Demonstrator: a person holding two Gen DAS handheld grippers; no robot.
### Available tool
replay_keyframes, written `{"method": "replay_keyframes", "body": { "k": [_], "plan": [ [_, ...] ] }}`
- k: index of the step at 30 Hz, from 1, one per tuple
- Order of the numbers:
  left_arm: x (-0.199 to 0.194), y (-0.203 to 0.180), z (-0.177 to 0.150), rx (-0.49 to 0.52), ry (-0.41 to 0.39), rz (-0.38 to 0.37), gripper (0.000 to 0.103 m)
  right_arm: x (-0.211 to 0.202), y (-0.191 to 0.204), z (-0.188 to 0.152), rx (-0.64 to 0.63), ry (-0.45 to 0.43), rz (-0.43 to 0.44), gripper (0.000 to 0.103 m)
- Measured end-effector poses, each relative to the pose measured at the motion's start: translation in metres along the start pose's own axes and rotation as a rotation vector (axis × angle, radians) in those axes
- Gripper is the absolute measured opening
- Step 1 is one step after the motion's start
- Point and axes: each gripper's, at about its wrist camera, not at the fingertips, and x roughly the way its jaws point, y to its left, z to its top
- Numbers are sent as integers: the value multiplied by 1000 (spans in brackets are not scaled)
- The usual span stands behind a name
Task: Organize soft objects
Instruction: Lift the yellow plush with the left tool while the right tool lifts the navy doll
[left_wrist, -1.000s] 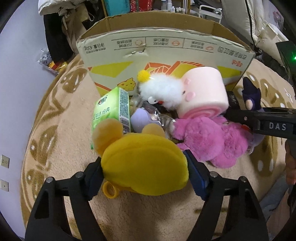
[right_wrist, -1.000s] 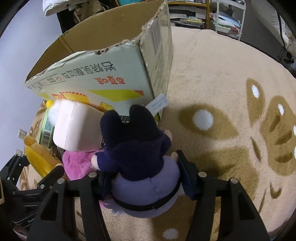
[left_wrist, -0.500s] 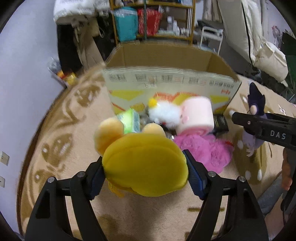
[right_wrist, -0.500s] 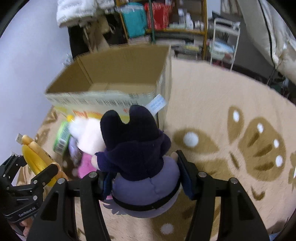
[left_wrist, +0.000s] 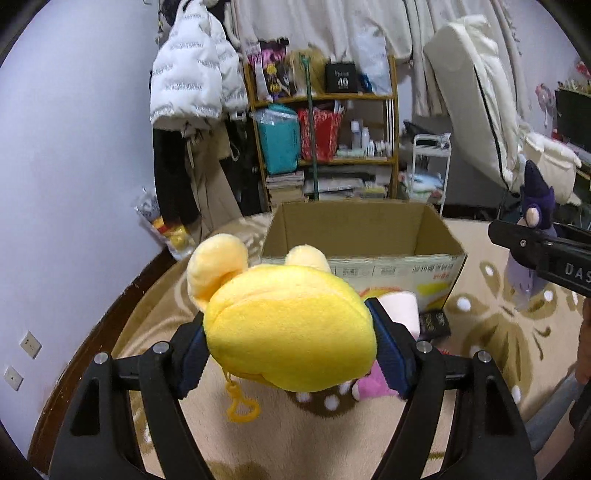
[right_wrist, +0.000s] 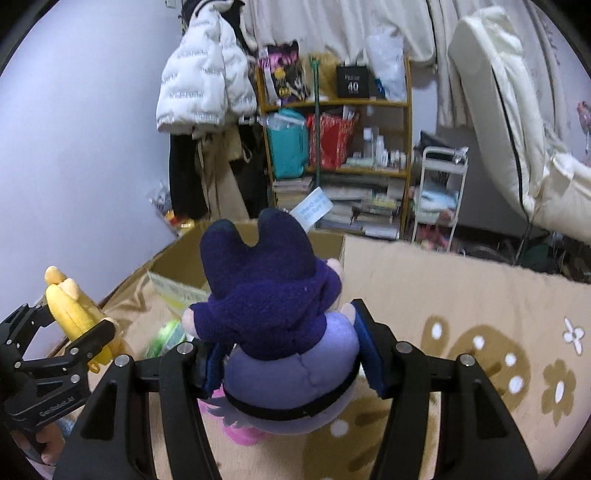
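Note:
My left gripper (left_wrist: 290, 349) is shut on a yellow plush toy (left_wrist: 288, 325) with round ears and a yellow clip, held up above the rug. My right gripper (right_wrist: 288, 363) is shut on a purple plush toy (right_wrist: 273, 314) with a dark hood and a white tag. Beyond both stands an open cardboard box (left_wrist: 354, 236), seemingly empty inside. On the rug below lie a pink roll plush (left_wrist: 400, 308) and a magenta plush (left_wrist: 369, 386), partly hidden. The right gripper with the purple toy (left_wrist: 532, 218) shows at the left wrist view's right edge.
A beige patterned rug (right_wrist: 480, 314) covers the floor. A shelf (left_wrist: 325, 140) packed with bags and books, a white cart (left_wrist: 430, 166), hanging coats (left_wrist: 195, 96) and a mattress (left_wrist: 476, 99) line the far wall. A green pack (right_wrist: 166, 338) lies by the box.
Both grippers have risen and tipped upward with their toys still held. The pile of toys on the rug has dropped below view, and the box's inside and the far wall now show.

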Motion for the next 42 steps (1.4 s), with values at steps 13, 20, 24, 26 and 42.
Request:
{"method": "replay_keyframes", "body": {
  "k": [13, 20, 24, 26, 42],
  "plan": [
    [-11, 11, 32, 14, -119, 23, 77, -4, 7, 22, -48, -131, -29, 63],
    [7, 11, 53, 41, -148, 39, 77, 10, 2, 32, -48, -149, -31, 63],
    [23, 10, 64, 34, -148, 34, 77, 19, -2, 38, -36, -156, -23, 63],
    [31, 9, 66, 29, -139, 25, 77, 25, -3, 41, -33, -156, -18, 63],
    [89, -2, 72, 13, -89, 1, 77, 80, 3, 50, -52, -103, 0, 64]
  ]
}}
